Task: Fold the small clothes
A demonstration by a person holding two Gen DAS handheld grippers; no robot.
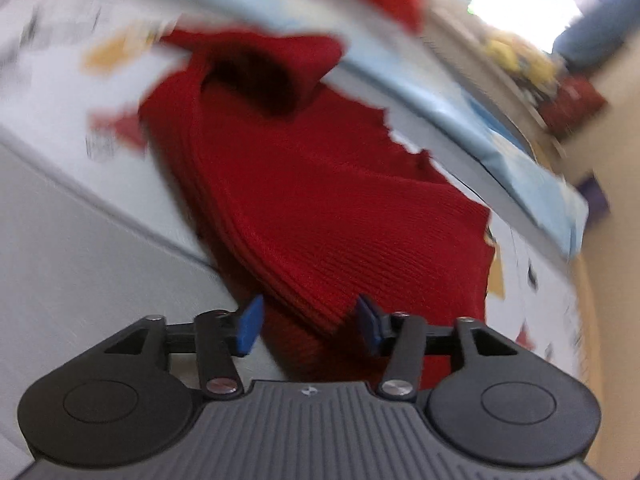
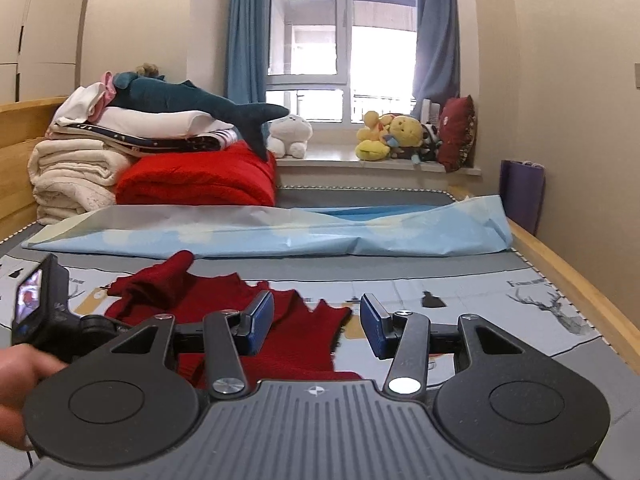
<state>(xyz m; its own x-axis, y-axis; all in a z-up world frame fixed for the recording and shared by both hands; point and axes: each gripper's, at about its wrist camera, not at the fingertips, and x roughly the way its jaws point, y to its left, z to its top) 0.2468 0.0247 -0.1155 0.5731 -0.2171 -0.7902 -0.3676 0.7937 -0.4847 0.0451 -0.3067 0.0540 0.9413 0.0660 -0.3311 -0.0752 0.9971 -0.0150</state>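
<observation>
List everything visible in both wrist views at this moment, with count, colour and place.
knit garment: one, red, spread rumpled on the printed bed cover
bed cover: one, grey-white with prints
sheet: one, light blue, lying across the bed
folded bedding: one stack, white, cream and red, back left
plush shark: one, teal, atop the stack
plush toys: several, yellow and white, on the windowsill
cushion: one, dark red, on the sill
bag: one, purple, by the right wall
left claw: open, over the garment
right claw: open, above the garment
</observation>
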